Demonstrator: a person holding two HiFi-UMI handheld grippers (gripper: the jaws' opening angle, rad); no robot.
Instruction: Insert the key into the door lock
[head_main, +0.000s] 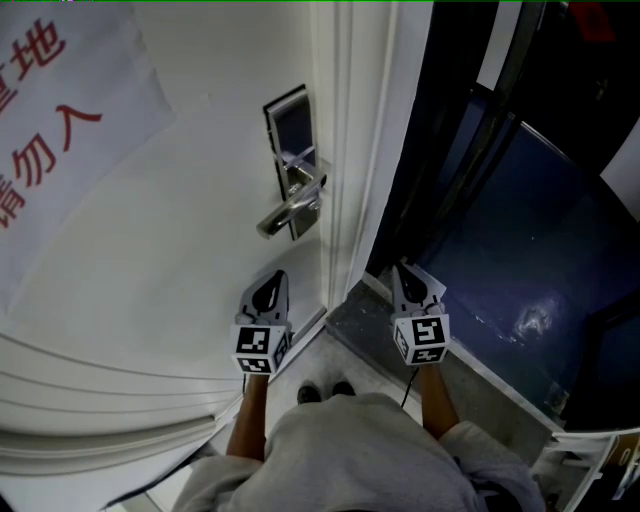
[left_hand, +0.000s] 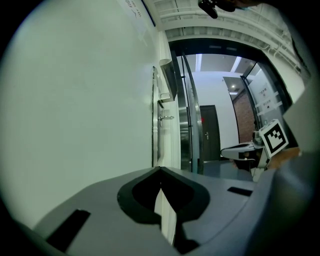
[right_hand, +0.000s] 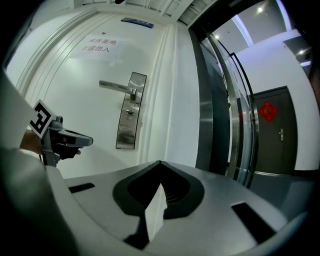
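Door (head_main: 180, 230); lock (head_main: 292, 170) above left hand-held gripper (head_main: 272, 285)

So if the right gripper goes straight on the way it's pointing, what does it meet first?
Most likely the white door frame, just right of the lock plate, not the lock itself; depth is hard to judge.

Location: an indoor building corridor. A white door (head_main: 180, 260) carries a lever handle (head_main: 285, 215) and a paper notice (head_main: 60, 120). A second, dark door (right_hand: 274, 132) stands beyond.
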